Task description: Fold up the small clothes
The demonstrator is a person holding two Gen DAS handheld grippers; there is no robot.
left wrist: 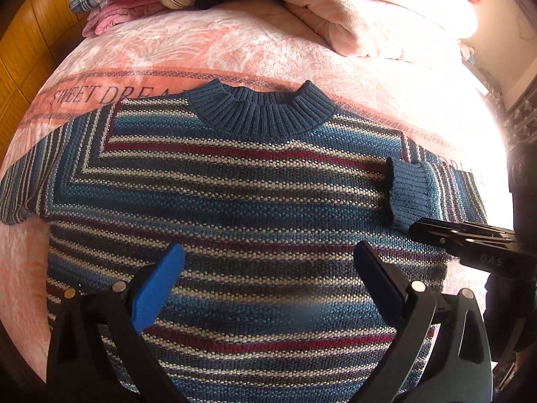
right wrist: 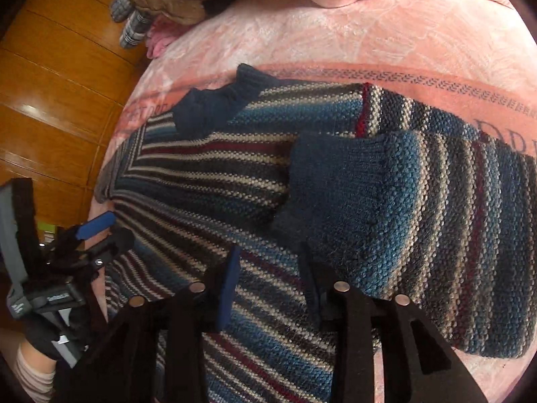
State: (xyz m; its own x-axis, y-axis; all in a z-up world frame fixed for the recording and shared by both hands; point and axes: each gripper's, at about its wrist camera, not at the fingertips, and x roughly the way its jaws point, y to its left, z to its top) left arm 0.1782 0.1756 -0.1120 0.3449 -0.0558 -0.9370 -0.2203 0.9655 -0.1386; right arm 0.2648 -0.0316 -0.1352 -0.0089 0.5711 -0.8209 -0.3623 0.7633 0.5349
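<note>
- The striped knit sweater (left wrist: 241, 194) lay face up across the centre of the left wrist view, on a pink bedspread (left wrist: 208, 43) lettered "SWEET DREAM", its ribbed collar (left wrist: 261, 110) toward the top of the frame.
- One sleeve was already turned in over the chest, its blue cuff (left wrist: 407, 194) at centre right; the other sleeve (left wrist: 30, 181) reached flat to the left edge.
- The left gripper (left wrist: 268, 265) hovered over the lower body of the sweater, jaws spread and empty.
- The right gripper (right wrist: 268, 268) was likewise released, fingers apart just beside the folded sleeve (right wrist: 419, 221), gripping nothing.
- Risk, as I judged it: the thick knit could spring back, so the turned-in sleeve might slide off once left unpressed.
- A pinch on the flat sleeve could catch the bedspread as well and drag it up.
- Pulling that sleeve across might shift the whole sweater and skew the fold.
</note>
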